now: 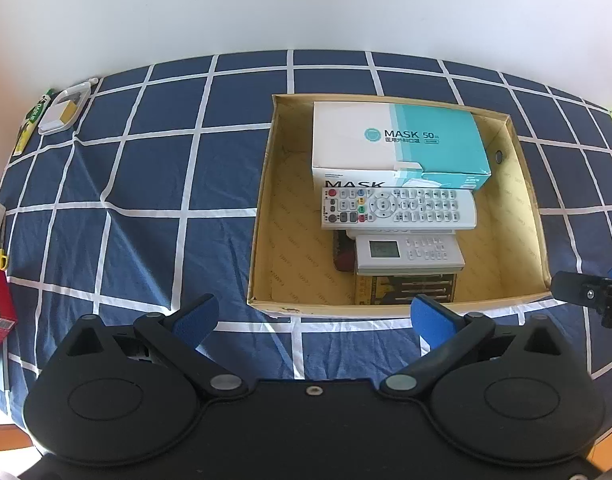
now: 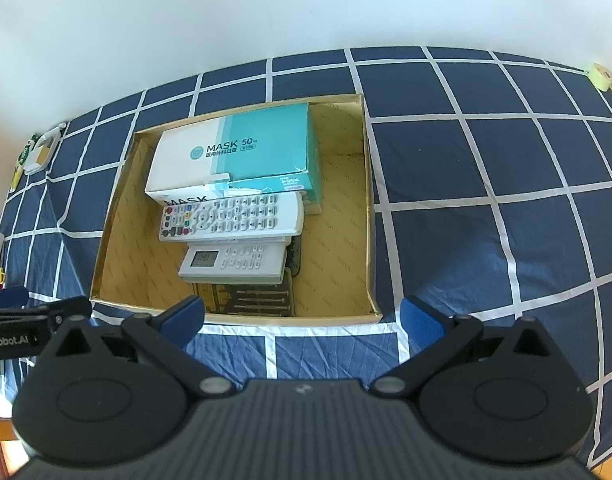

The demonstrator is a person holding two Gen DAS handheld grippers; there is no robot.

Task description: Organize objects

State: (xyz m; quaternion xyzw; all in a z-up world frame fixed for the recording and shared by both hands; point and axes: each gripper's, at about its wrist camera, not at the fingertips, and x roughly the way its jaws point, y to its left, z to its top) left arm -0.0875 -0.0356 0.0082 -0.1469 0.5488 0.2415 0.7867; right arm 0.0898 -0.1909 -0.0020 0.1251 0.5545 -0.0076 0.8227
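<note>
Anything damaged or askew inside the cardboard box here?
Yes. The mask box has a torn, dented front corner and a ragged opening flap. The long remote lies stacked partly over the smaller remote, not flat.

The left gripper (image 1: pixel 313 316) hangs level with its blue-padded jaws spread wide and empty. The right gripper (image 2: pixel 302 316) sits just beside it, likewise spread wide, gripping nothing.

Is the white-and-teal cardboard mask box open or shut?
Partly open: the white-and-teal cardboard mask box has a torn dispensing slot on its front edge, with mask material showing.
</note>
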